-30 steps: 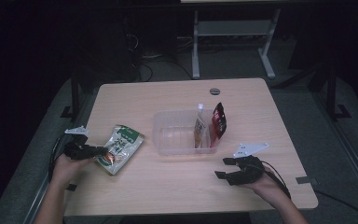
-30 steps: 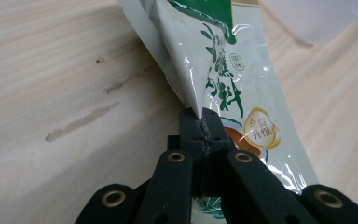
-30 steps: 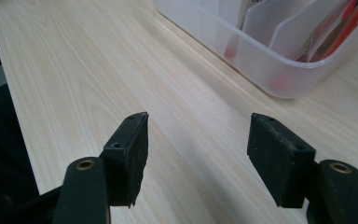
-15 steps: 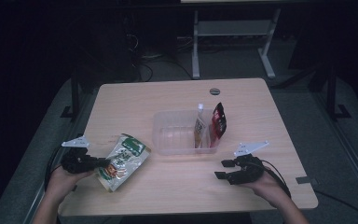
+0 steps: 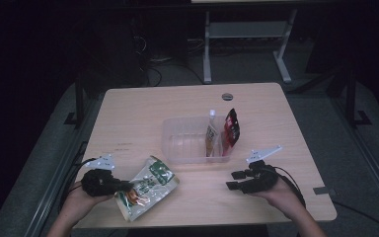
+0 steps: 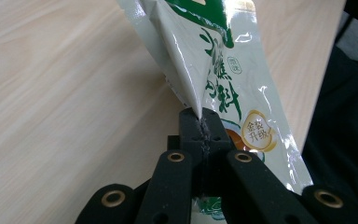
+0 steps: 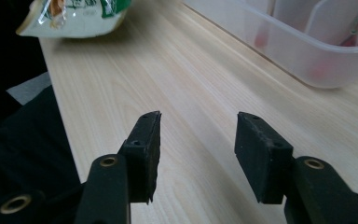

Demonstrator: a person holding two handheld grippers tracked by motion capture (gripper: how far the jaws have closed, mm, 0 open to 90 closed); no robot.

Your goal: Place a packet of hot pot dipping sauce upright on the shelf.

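Near the table's front edge, left gripper (image 5: pixel 121 186) pinches green-and-white foil snack pouch (image 5: pixel 147 186) by its seam, mid-carry; next, probably lift into clear plastic bin (image 5: pixel 187 143). Right gripper (image 5: pixel 233 180) waits empty, jaws just narrowing, half apart.

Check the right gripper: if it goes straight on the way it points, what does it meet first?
Probably the snack bag held by the left gripper; bare table lies between. Right gripper jaws are open, empty, just been closing. Depth unclear.

Wooden table (image 5: pixel 143 113) bearing clear tub (image 5: pixel 185 143)
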